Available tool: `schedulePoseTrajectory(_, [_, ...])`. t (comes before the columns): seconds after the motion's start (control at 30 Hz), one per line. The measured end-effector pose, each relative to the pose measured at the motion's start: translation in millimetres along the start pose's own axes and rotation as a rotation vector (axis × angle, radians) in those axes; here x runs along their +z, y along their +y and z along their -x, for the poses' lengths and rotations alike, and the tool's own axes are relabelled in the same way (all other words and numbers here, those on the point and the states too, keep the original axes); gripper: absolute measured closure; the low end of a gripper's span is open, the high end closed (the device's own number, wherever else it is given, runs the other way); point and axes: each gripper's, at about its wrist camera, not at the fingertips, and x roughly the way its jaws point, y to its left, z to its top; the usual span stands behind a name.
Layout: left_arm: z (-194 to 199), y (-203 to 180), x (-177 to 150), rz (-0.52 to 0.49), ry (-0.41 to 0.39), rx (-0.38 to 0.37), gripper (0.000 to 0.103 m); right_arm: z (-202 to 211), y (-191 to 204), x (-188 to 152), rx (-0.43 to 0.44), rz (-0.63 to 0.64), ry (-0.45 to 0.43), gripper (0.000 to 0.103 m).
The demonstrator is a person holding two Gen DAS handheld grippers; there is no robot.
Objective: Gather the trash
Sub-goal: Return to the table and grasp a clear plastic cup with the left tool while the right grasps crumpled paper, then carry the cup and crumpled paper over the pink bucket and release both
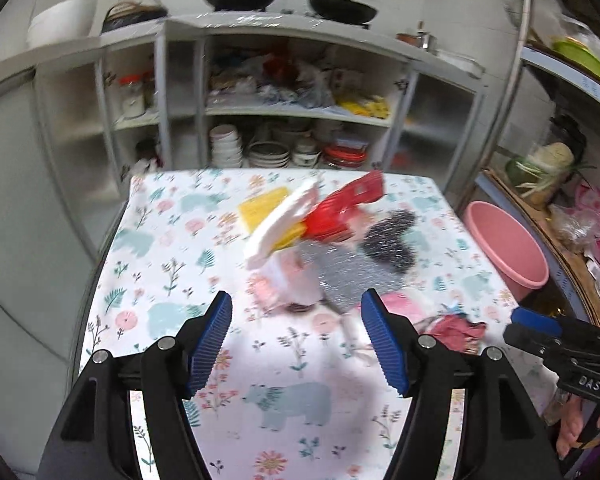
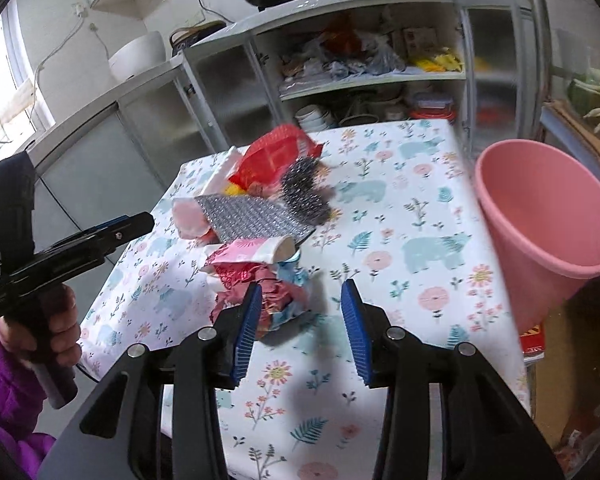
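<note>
Motion-smeared across the left wrist view: the trash pile [image 1: 316,236] on the table, its white, yellow and red pieces running together, kinds beyond telling. Partly hidden behind the right gripper's [image 2: 300,320] left finger: the crumpled red wrapper [image 2: 260,280]. Cut by the frame's right edge: the pink bucket [image 2: 548,224]. Too small and blurred to sort: the cabinet shelves' clutter [image 1: 284,80].

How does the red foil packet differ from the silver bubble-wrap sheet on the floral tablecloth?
The red foil packet is glossy red and puffed up at the far end of the pile; the silver bubble-wrap sheet is grey-silver, dimpled and lies flatter, nearer the grippers. Both rest untouched on the floral tablecloth.
</note>
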Motion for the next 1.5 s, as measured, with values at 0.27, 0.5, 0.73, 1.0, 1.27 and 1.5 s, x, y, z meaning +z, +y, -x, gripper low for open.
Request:
schedulePoseTrajectory(0.27, [-29.3,4.7,14.5,0.047,0.013,-0.063,0.037,-13.7,1.7,3.0,0.001,-0.008,0.021,0.061])
schedulePoseTrajectory(0.5, [-60.9,12.1,16.0,0.020,0.055,-0.058,0.041,-22.8,0.4,3.3,0.000,-0.007,0.047,0.061])
schedulePoseTrajectory(0.73, [-63.3,14.8,11.4,0.015,0.053,-0.085,0.065,-26.8,3.6,4.4,0.000,-0.002,0.057,0.061])
schedulePoseTrajectory(1.0, [-32.3,22.0,6.0,0.018,0.010,-0.074,0.070,-30.4,9.3,2.5,0.008,0.005,0.078,0.061])
schedulePoseTrajectory(1.27, [2.9,33.6,-3.4,0.045,-0.030,-0.070,0.071,-38.9,11.5,-0.2,0.003,0.003,0.107,0.051])
schedulePoseTrajectory(1.5, [16.5,36.9,-7.2,0.058,-0.042,-0.070,0.071,-46.9,19.5,0.7,0.020,0.022,0.106,0.051])
